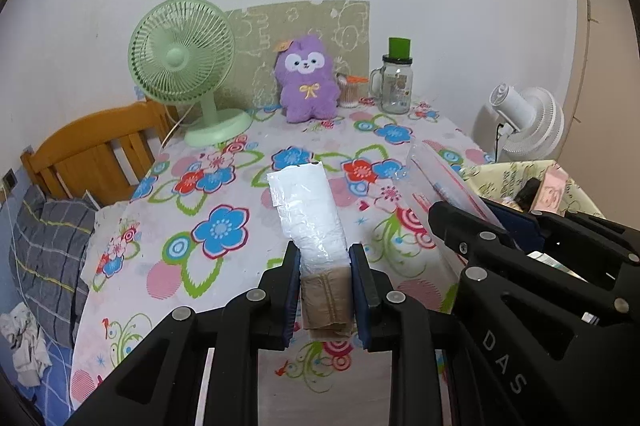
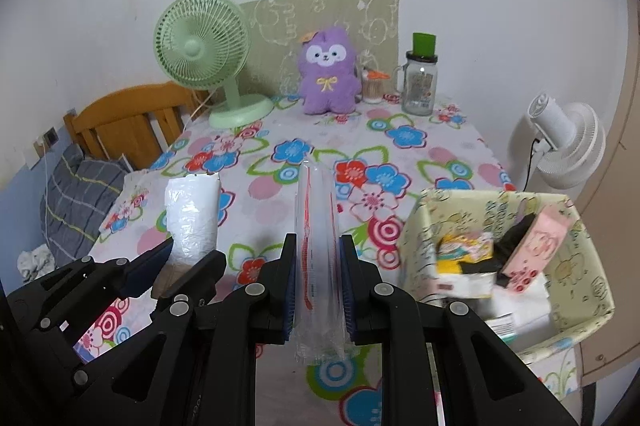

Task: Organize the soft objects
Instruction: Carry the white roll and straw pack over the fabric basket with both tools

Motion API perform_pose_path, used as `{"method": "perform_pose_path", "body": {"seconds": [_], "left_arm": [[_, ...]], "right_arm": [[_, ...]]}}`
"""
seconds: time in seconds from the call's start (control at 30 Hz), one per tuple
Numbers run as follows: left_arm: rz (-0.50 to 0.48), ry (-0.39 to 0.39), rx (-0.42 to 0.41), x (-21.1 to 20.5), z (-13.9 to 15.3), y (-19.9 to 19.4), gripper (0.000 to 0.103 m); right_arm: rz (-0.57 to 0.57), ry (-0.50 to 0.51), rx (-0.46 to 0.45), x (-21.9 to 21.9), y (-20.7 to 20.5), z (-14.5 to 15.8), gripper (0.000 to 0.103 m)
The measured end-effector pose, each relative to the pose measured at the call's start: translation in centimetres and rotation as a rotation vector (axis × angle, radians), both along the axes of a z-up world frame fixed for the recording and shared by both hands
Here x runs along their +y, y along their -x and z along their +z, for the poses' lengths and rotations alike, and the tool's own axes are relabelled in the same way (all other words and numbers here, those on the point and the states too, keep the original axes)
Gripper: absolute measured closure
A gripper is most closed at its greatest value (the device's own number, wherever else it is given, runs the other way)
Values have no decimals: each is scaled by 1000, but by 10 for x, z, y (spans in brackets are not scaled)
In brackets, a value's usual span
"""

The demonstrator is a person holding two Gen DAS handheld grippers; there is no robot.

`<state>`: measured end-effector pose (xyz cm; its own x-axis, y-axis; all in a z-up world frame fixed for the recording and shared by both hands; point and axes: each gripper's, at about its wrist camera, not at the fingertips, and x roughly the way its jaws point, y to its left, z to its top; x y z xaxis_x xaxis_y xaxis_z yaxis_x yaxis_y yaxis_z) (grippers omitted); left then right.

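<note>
Above the near edge of the tabletop (image 1: pixel 256 186), with its flowered cloth, the left gripper (image 1: pixel 325 290) has its jaws closed on a wrapped packet (image 1: pixel 316 226): crinkled clear-white plastic over a beige folded fabric, perhaps stockings, though the wrap blurs it. The packet stands roughly upright, lifted off the cloth. Just beside it to the right, the right gripper (image 2: pixel 319 292) has its jaws pressed on a clear plastic bag (image 2: pixel 318 238) with red print, held edge-on and upright. At the tabletop's right edge sits a patterned fabric box (image 2: pixel 424 226) holding a pink carton (image 2: pixel 536 246) and other small packs. Along the far edge stand a green fan (image 2: pixel 204 46), a purple plush toy (image 2: pixel 329 74), a cotton swab tub (image 2: pixel 373 86) and a glass jar (image 2: pixel 420 84) with a green cap.
</note>
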<state>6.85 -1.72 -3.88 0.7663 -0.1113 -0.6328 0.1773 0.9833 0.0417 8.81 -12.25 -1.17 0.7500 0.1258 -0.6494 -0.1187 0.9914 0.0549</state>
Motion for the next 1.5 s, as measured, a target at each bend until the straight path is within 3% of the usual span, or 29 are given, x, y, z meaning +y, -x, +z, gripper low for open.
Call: {"method": "perform_pose_path", "body": {"seconds": [0.33, 0.87, 1.43, 1.5], "left_arm": [[-38, 3, -39, -42, 17, 4, 80], [-144, 26, -57, -112, 22, 7, 80], [-239, 26, -6, -170, 0, -17, 79], [-247, 29, 4, -175, -4, -20, 74]], "right_arm": [[-45, -4, -43, -44, 9, 18, 81], [-148, -11, -77, -116, 19, 23, 81], [-236, -48, -37, -177, 5, 3, 81], [-245, -46, -28, -182, 2, 0, 81]]}}
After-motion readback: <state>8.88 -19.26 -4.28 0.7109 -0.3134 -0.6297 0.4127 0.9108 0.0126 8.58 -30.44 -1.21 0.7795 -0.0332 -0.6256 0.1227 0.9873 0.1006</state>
